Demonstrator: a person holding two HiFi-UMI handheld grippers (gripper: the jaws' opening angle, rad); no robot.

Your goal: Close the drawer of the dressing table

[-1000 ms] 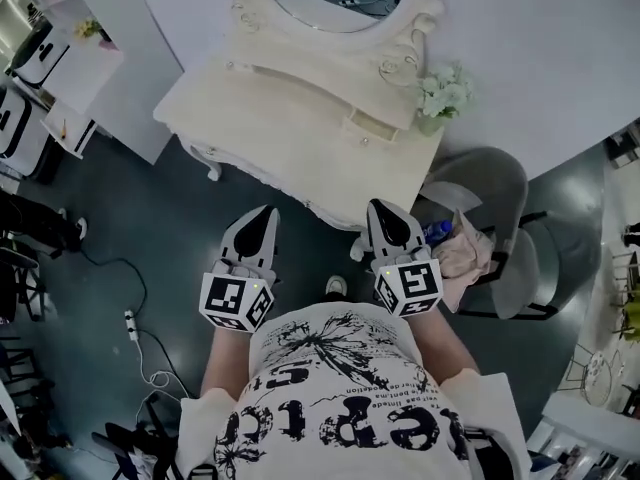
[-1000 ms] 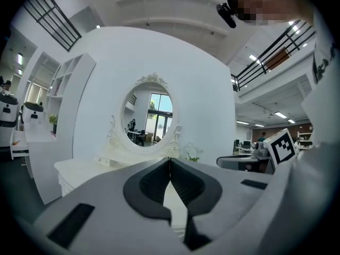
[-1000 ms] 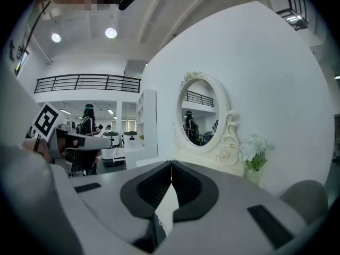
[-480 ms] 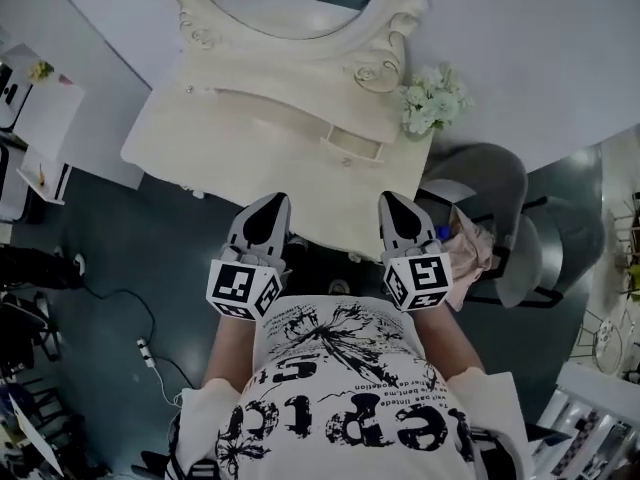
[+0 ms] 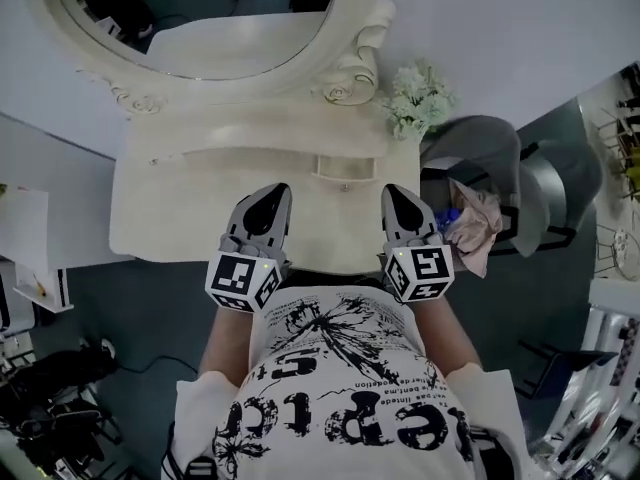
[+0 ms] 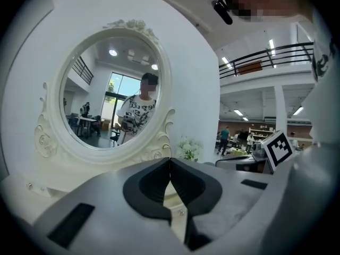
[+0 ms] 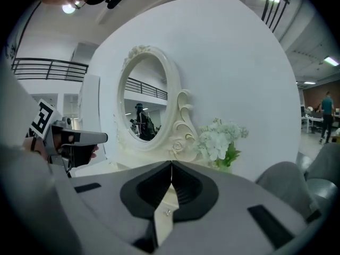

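The cream dressing table (image 5: 170, 208) stands square in front of me under its oval mirror (image 5: 200, 28). A small drawer (image 5: 345, 166) in the raised shelf on the tabletop sticks out a little, its knob facing me. My left gripper (image 5: 277, 192) hovers over the tabletop just left of the drawer, shut and empty. My right gripper (image 5: 392, 192) hovers just right of it, also shut and empty. The drawer's knob (image 6: 181, 212) shows below the meeting tips in the left gripper view, and the knob (image 7: 168, 212) shows likewise in the right gripper view.
A bunch of white flowers (image 5: 415, 98) stands at the table's back right corner. A grey chair (image 5: 500, 163) with a pink cloth (image 5: 482, 223) on it is close to the table's right side. White panels and cables lie at the left.
Both grippers have moved from over the floor to above the tabletop, either side of the drawer. The table has swung from slanted to square in view.
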